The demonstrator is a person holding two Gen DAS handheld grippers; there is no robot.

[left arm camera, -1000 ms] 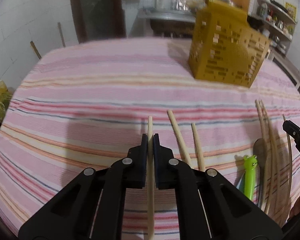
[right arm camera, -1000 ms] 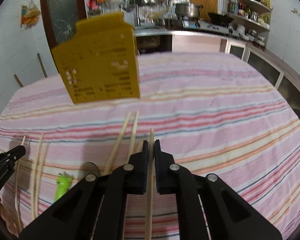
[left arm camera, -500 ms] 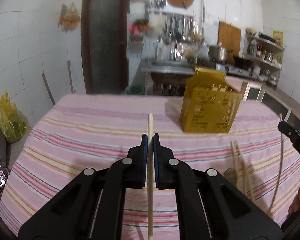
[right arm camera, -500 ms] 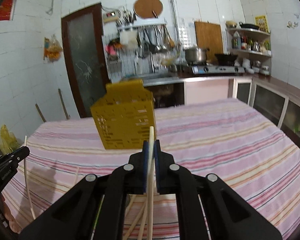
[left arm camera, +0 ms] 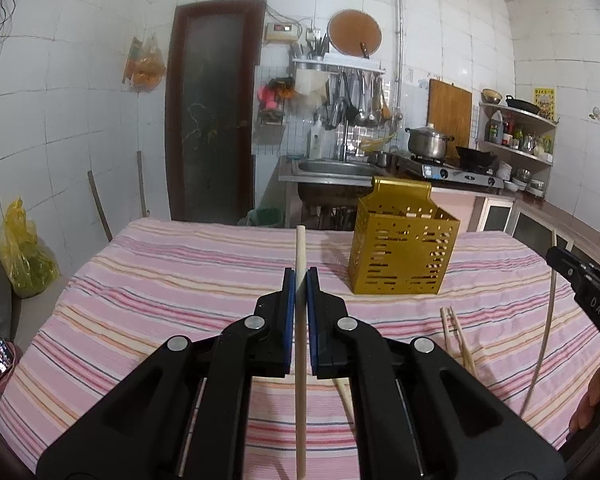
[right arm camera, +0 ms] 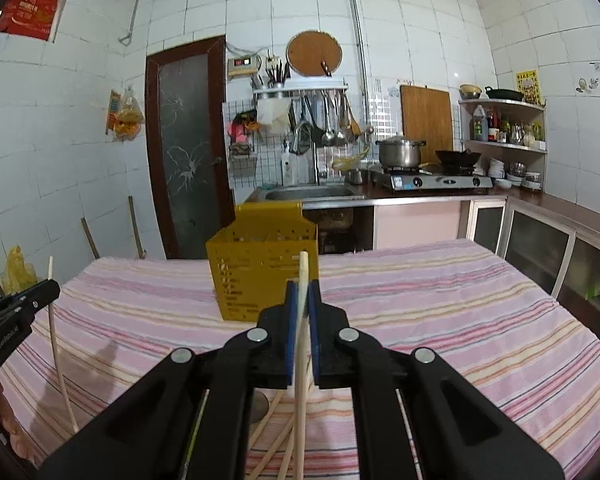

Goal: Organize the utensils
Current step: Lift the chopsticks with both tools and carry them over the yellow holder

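Observation:
My left gripper [left arm camera: 300,276] is shut on a pale wooden chopstick [left arm camera: 300,248] that sticks up past the fingertips, lifted above the striped table. The right gripper [right arm camera: 302,289] is shut on a second chopstick [right arm camera: 303,268] in the same way. A yellow perforated utensil holder [left arm camera: 402,258] stands upright on the far part of the table, ahead and to the right in the left wrist view. In the right wrist view the holder [right arm camera: 256,272] stands straight ahead, just left of the fingertips. Loose chopsticks [left arm camera: 456,334] lie on the cloth below.
The table wears a pink striped cloth [left arm camera: 172,280]. The right gripper's black tip [left arm camera: 580,280] with its chopstick shows at the right edge of the left wrist view. Behind the table are a sink, a stove with a pot [right arm camera: 400,152], shelves and a dark door.
Both grippers have risen off the table and tilted up, each carrying its chopstick. The holder now sits lower and farther in both views, and the kitchen wall fills the upper part.

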